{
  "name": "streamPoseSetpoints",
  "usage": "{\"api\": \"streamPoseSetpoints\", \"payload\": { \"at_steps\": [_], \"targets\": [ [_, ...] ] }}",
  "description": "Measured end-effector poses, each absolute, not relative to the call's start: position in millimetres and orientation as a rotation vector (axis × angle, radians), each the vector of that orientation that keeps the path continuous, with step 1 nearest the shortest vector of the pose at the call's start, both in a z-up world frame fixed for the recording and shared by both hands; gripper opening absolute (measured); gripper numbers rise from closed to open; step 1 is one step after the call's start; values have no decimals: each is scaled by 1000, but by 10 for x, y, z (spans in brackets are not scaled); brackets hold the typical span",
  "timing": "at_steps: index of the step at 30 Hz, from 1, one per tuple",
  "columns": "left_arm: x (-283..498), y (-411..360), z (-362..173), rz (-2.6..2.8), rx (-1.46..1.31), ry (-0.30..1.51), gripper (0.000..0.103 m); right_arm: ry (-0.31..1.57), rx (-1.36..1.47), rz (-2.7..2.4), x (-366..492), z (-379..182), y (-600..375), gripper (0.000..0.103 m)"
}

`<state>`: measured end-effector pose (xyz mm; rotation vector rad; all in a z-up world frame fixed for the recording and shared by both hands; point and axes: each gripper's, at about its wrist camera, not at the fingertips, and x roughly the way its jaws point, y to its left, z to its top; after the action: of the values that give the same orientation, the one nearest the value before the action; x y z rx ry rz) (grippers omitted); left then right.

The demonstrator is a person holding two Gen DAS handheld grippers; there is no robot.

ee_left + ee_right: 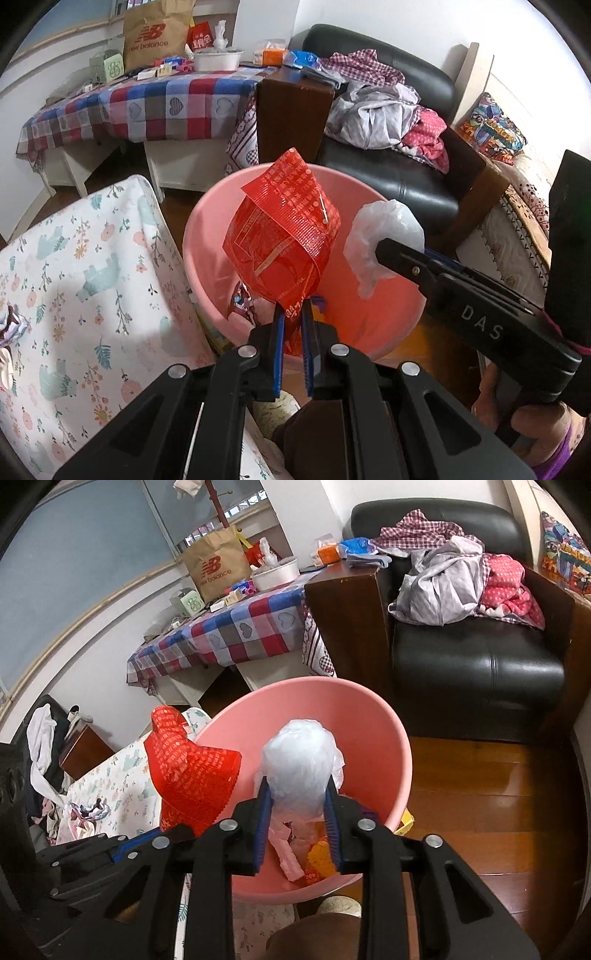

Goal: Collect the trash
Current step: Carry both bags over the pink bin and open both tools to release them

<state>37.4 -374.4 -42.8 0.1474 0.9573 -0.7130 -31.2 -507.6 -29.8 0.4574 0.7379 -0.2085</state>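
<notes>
A: Pink plastic basin (207, 236), count one, on the wood floor (491, 794) between the floral-sheet mattress (92, 277) and the black leather armchair (480, 657). Held trash, count two.

B: Item one?

A: Red printed wrapper (284, 229), pinched at its lower end by the left gripper (293, 317), jaws nearly together on it, held over the basin.

B: Item two?

A: Crumpled clear plastic bag (299, 768), wedged between the blue pads (263, 812) of the right gripper (297, 805); jaws part-way apart and touching it on both sides, also above the basin. A few wrappers lie at the bottom; exact count unclear.

B: Legible text?

A: "new balance" on one brown paper bag (157, 35) on the checked tablecloth (166, 103); "DAS" on the right gripper's body.
</notes>
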Motion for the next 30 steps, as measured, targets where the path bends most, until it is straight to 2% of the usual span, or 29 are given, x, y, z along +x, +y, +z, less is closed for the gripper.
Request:
{"api": "streamPoseSetpoints", "payload": {
  "at_steps": [6, 9, 10, 11, 30],
  "targets": [
    [374, -3732, -418, -711, 132, 955, 16, 742, 445, -209, -297, -292, -5049, 40],
    [362, -3703, -391, -713, 121, 950, 30, 738, 443, -214, -304, -276, -5047, 42],
    [354, -3694, -382, -710, 117, 947, 38, 736, 444, -215, -310, -270, -5048, 42],
    [353, -3673, -369, -708, 111, 944, 40, 734, 444, -216, -315, -265, -5048, 42],
    [203, -3119, -26, -652, 35, 854, 40, 686, 395, -173, -404, -25, -4716, 42]
  ]
}}
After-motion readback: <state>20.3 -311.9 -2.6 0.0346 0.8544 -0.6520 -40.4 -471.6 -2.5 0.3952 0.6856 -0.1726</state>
